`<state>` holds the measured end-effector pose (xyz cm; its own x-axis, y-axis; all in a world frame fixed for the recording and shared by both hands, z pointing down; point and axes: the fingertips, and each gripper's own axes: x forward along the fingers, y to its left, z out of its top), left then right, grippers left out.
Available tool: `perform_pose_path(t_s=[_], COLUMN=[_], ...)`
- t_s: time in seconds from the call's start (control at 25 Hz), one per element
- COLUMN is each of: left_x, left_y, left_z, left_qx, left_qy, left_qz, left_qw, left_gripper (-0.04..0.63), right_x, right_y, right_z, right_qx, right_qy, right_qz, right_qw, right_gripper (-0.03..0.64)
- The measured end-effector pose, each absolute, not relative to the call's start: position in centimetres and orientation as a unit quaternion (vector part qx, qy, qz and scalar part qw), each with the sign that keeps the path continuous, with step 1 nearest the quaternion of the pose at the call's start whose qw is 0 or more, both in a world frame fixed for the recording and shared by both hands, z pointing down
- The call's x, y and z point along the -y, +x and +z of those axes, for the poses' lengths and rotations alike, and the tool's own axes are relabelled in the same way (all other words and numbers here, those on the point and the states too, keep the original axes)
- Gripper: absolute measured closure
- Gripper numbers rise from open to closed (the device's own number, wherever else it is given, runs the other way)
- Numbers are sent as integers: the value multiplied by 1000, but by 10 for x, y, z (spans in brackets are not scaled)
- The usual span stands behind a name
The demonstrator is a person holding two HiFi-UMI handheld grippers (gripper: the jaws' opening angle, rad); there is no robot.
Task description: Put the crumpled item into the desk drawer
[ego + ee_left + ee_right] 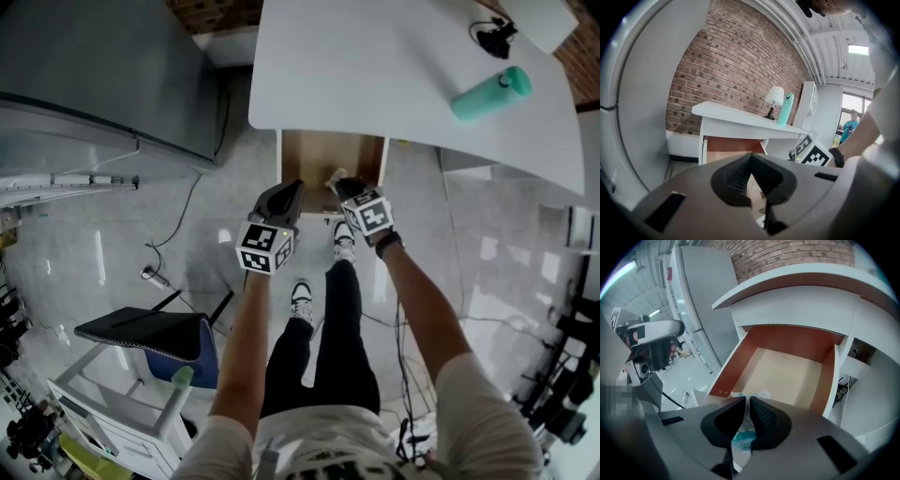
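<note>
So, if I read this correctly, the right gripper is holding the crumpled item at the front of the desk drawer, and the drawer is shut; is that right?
Not quite: the desk drawer is pulled open, and the right gripper view shows its bare inside. The rest holds: the right gripper is shut on the crumpled item at the drawer's front.

Bright, even indoor light; the glossy floor (112, 281) carries white glare streaks left and right; a ceiling panel (858, 49) glows at far right; the drawer (787, 371) is evenly lit; both gripper views bow strongly, corners black, near foreground soft.
</note>
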<state>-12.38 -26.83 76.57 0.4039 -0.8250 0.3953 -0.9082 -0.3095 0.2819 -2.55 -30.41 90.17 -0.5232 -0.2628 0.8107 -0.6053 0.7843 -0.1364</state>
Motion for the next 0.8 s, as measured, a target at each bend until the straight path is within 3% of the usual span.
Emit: perform_pose_path(t_s=[0.56, 0.68, 0.8], left_x=[268, 270, 271], left_y=[-126, -123, -122], left_z=[765, 761, 760], left_qx=[551, 550, 552], left_qy=[797, 798, 797], left_qz=[85, 84, 82], left_qw=[233, 232, 231], left_gripper=[597, 597, 595], right_x=[305, 302, 304], right_y=[-33, -34, -29], right_z=[911, 911, 915], right_qx=[848, 849, 846], right_qy=[241, 233, 239], right_qz=[219, 226, 223], right_qw=[419, 417, 422], right_gripper=[594, 509, 482])
